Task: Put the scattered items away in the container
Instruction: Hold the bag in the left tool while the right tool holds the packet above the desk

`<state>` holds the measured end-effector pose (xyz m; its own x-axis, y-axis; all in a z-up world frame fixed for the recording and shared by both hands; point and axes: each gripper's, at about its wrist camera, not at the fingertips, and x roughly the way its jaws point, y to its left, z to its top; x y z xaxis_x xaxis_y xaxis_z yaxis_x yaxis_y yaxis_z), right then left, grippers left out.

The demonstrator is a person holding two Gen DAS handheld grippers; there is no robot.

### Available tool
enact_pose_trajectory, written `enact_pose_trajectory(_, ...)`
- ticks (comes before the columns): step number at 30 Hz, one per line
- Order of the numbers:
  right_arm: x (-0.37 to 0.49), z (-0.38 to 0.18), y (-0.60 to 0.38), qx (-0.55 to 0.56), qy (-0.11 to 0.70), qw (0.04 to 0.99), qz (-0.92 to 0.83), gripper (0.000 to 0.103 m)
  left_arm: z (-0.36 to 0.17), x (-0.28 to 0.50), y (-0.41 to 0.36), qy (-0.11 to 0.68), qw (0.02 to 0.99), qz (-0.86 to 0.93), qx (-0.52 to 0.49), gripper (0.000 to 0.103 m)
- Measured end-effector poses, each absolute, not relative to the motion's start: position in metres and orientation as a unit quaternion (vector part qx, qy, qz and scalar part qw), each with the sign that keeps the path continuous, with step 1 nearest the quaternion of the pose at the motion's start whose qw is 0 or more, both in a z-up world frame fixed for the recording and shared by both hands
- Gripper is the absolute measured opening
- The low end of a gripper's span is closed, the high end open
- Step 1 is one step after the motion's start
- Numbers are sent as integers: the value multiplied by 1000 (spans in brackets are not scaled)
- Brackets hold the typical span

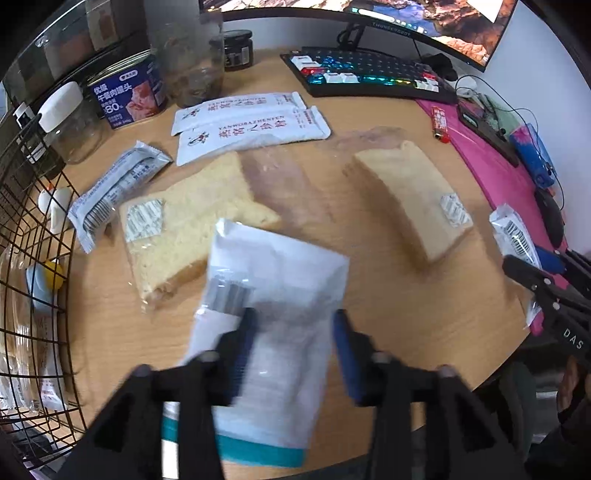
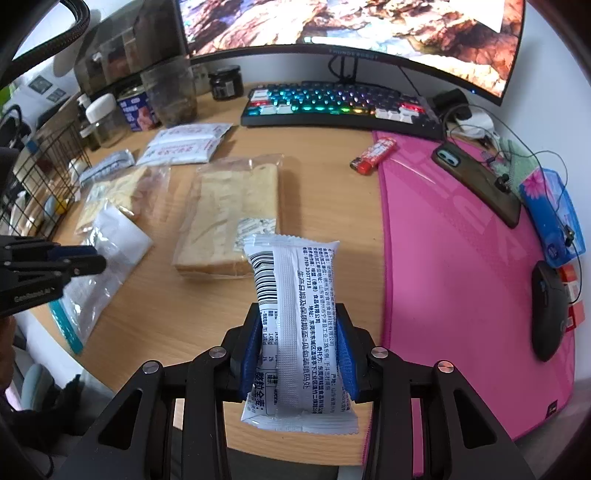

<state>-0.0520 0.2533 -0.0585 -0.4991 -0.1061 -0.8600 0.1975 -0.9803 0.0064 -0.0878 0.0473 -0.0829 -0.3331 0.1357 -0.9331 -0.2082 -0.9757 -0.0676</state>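
My left gripper (image 1: pixel 293 345) points down over a white zip bag (image 1: pixel 273 280) with a teal end, which lies at the table's near edge. Its jaws stand apart: the bag shows between them and runs under the left pad (image 1: pixel 243 343), without looking pinched. My right gripper (image 2: pixel 299 354) is shut on a white snack packet (image 2: pixel 295 280) with a barcode and holds it above the table. Two bagged bread slices (image 1: pixel 192 221) (image 1: pixel 410 199), a grey snack bar (image 1: pixel 114 188) and two white sachets (image 1: pixel 251 125) lie on the wood. The black wire basket (image 1: pixel 37 236) stands at the left with several items inside.
A keyboard (image 2: pixel 332 107) and a monitor (image 2: pixel 351 26) line the back. A pink mat (image 2: pixel 461 258) on the right carries a phone (image 2: pixel 476 181), a mouse (image 2: pixel 550 310) and a blue box (image 2: pixel 550 218). A red lighter (image 2: pixel 373 155), a can (image 1: pixel 129 96) and jars (image 1: pixel 192 62) stand nearby.
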Motion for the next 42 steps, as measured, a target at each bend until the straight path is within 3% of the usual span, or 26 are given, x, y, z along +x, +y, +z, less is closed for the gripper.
enact_pose_trajectory(1,-52,-59,253,493,46,89,-864,38,-84,-88,50,40,106,814,-569,66)
enact_pose_trajectory(7,-52,-61,254,496,44,92,-862,38,-65,-89,39,73,85,828,-550,67)
enact_pose_trajectory(13,-52,-62,251,499,44,101,-859,39,-79,-87,41,183,142,789,-569,71)
enact_pose_trajectory(16,-54,-64,250,501,46,102,-858,39,-89,-92,40,175,172,772,-586,72)
enact_pose_trajectory(26,-58,-66,246,506,50,104,-855,39,-105,-105,46,154,189,772,-586,100)
enact_pose_trajectory(31,-59,-68,247,508,49,104,-854,39,-108,-111,41,148,195,773,-586,101)
enact_pose_trajectory(33,-59,-68,247,508,48,106,-854,39,-107,-110,38,148,200,778,-577,98)
enact_pose_trajectory(35,-59,-67,246,506,47,107,-855,39,-99,-110,33,143,194,787,-568,73)
enact_pose_trajectory(42,-57,-63,247,500,47,107,-858,39,-93,-106,29,140,193,789,-566,38)
